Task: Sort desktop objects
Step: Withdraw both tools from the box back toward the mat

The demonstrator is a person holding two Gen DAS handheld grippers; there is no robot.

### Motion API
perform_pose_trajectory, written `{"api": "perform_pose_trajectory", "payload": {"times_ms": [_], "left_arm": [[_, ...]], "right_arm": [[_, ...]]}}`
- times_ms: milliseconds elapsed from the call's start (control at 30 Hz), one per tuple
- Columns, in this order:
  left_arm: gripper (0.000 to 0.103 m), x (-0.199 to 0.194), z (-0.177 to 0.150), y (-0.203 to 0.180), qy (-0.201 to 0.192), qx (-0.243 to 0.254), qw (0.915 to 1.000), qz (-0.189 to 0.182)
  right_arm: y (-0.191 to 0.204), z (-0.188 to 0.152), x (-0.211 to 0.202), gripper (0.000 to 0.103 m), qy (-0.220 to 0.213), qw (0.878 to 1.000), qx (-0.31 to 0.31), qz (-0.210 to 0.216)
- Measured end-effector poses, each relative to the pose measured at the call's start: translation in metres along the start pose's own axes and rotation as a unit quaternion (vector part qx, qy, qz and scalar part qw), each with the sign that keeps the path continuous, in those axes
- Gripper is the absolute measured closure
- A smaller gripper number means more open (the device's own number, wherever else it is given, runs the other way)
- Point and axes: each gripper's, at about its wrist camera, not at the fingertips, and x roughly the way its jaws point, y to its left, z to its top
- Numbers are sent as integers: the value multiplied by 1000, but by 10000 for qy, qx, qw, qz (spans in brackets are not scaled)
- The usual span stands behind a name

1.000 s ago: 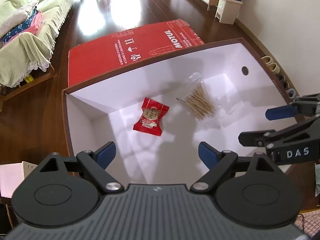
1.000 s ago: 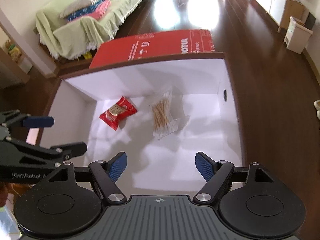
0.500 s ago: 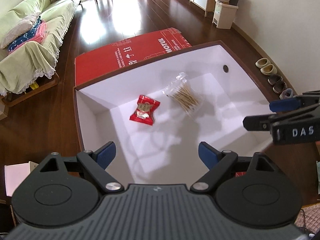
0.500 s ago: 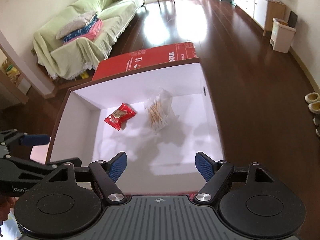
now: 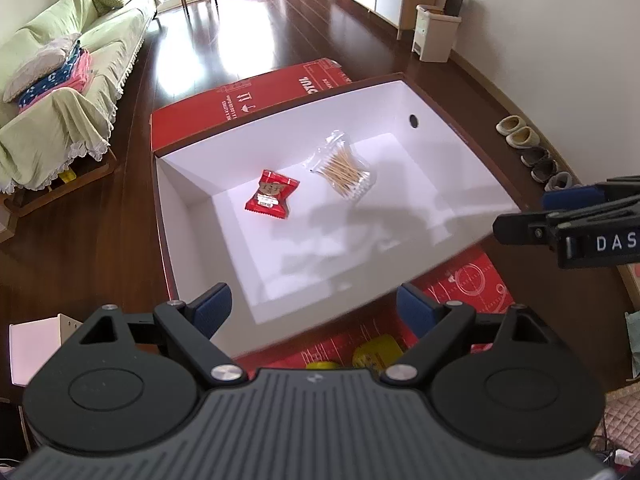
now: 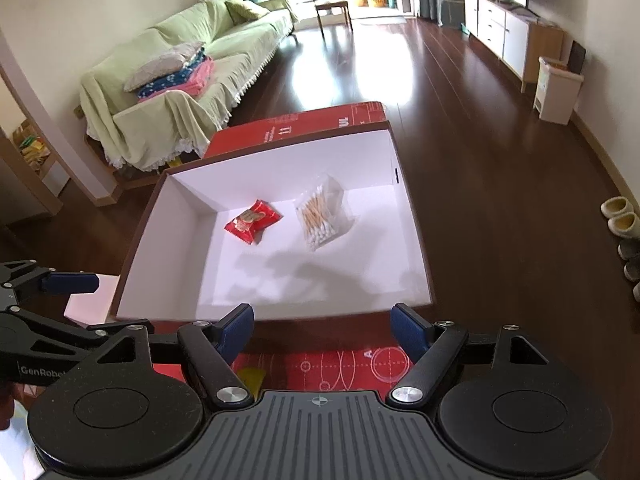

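Both your grippers, left gripper [image 5: 310, 308] and right gripper [image 6: 322, 326], have pulled back and up since a second ago, jaws wide and empty. The red foil snack packet [image 5: 272, 199] and clear bag of cotton swabs [image 5: 345, 170] lie mid-frame in the white-lined cardboard box [image 5: 192, 216], now smaller.

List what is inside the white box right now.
The white box holds a red snack packet and a clear bag of cotton swabs, lying apart on its floor. The near wall hides the strip of floor just behind it.
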Motion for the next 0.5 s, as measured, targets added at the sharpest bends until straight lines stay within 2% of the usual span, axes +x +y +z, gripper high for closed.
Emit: {"api": "perform_pose_trajectory", "payload": {"times_ms": [200, 500], "left_arm": [[15, -11, -27, 4, 48, 32, 10000, -37], [15, -17, -79, 17, 230, 6, 9996, -159]], "right_arm": [[-4, -29, -14, 25, -27, 9999, -103, 60], [-12, -75, -23, 25, 173, 9996, -104, 173]]}}
